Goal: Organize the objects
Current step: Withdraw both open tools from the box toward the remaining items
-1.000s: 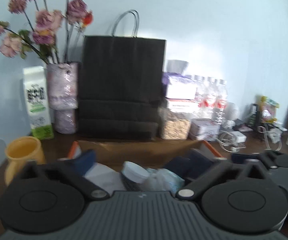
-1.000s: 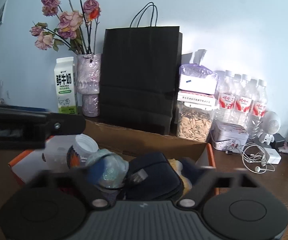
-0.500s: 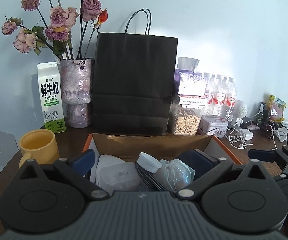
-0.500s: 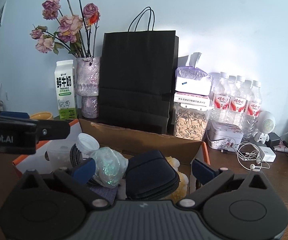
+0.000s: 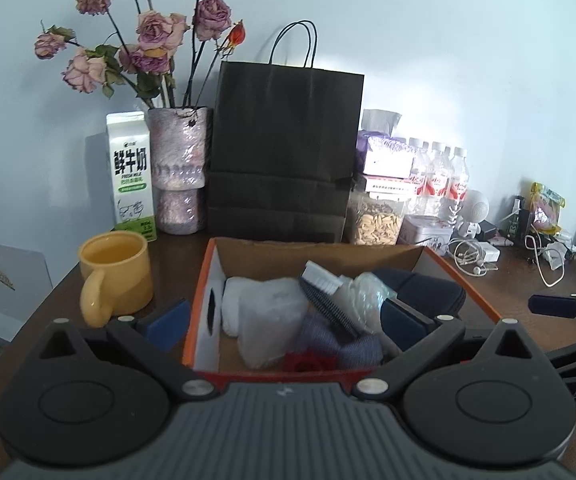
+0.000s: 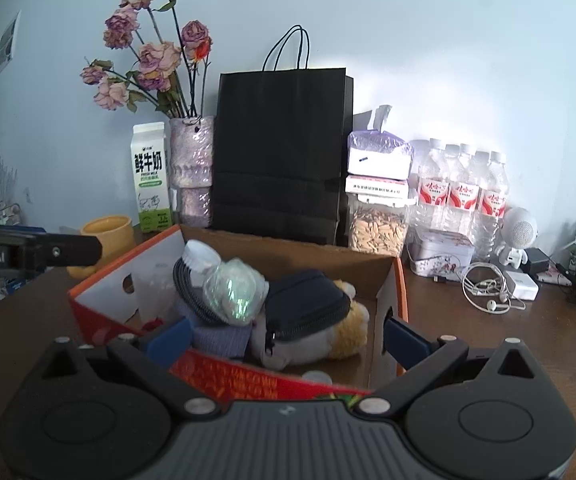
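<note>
Over the near edge of the box (image 5: 204, 304), both grippers have drawn back and up compared with a second ago, when their fingers sat low among the contents. The left gripper (image 5: 284, 322) now hangs with its fingers spread wide and empty, the left pad outside the box wall beside the mug (image 5: 114, 276), the right pad above the pile. The right gripper (image 6: 284, 334) is likewise spread and holds nothing, straddling the front right corner. By the look of it, nothing has been lifted out yet and the sorting is barely begun; the pull-back reads as a pause to choose a target.

From left to right the box holds a white pack (image 5: 264, 316), a bottle (image 6: 224, 284) lying on a ribbed dark item, a dark pouch (image 6: 307, 304) and a plush toy (image 6: 347, 328) under it.

A red thing at the front of the box is mostly hidden by the left gripper's body. The toy is largely covered by the pouch. What the ribbed item is cannot be told, and the box floor is out of sight.
</note>
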{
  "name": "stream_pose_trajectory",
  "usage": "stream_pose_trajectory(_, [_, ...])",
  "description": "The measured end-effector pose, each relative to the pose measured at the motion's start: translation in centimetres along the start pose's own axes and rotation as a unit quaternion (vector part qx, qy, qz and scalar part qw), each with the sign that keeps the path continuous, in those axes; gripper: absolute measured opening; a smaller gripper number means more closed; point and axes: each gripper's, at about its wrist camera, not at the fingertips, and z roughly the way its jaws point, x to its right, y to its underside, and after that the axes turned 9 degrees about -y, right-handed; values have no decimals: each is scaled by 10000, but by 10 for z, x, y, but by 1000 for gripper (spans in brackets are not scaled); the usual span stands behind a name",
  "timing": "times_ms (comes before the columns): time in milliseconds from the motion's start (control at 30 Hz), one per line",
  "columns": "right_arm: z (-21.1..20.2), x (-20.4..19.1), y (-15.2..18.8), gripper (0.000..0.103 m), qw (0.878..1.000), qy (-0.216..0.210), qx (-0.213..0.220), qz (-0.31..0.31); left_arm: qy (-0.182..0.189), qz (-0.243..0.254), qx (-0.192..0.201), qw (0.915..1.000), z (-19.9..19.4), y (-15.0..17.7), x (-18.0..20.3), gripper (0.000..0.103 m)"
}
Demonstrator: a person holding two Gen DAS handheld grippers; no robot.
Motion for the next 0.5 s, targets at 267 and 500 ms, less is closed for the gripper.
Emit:
stream_pose_trajectory(267, [-23,-4,33,103,9996,5,-249,102,-36,23,-233,9997,-21,32,-19,103])
stream_pose_trajectory(500, [-29,-4,59,103,9984,58,-521,207,-110,-42,-470,9988,-35,59,-34,103])
